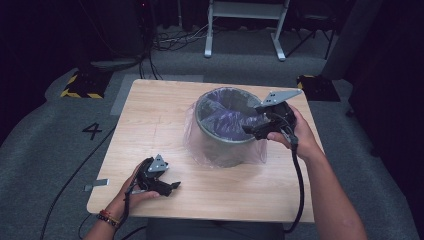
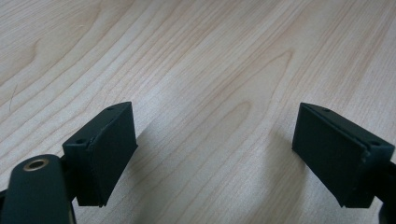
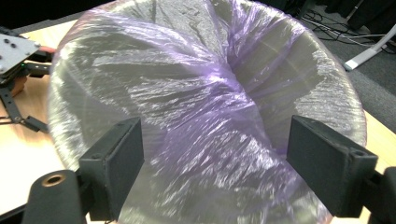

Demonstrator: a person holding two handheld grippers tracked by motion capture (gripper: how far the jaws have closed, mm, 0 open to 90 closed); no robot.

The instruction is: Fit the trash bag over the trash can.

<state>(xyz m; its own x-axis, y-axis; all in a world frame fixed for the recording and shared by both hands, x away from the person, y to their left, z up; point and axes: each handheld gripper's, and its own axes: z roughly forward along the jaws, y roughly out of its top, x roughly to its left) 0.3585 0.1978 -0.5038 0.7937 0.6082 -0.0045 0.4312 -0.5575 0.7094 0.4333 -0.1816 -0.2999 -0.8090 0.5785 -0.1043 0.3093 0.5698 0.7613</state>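
R gripper (image 1: 254, 131) jaws spread over bag-lined bin (image 1: 227, 145); L gripper (image 1: 172, 187) jaws spread, nothing held

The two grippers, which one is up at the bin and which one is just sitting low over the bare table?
The right gripper is at the bin, jaws open over its purple bag. The left gripper is low over bare table.

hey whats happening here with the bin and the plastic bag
A person at a wooden table is lining a round bin with a thin purple-tinted plastic bag. The bag is draped over the rim and hangs down the outside. The right claw is at the bin's right rim, jaws open, with bag film in front of them. The left claw rests low over bare table near the front edge, open and empty.
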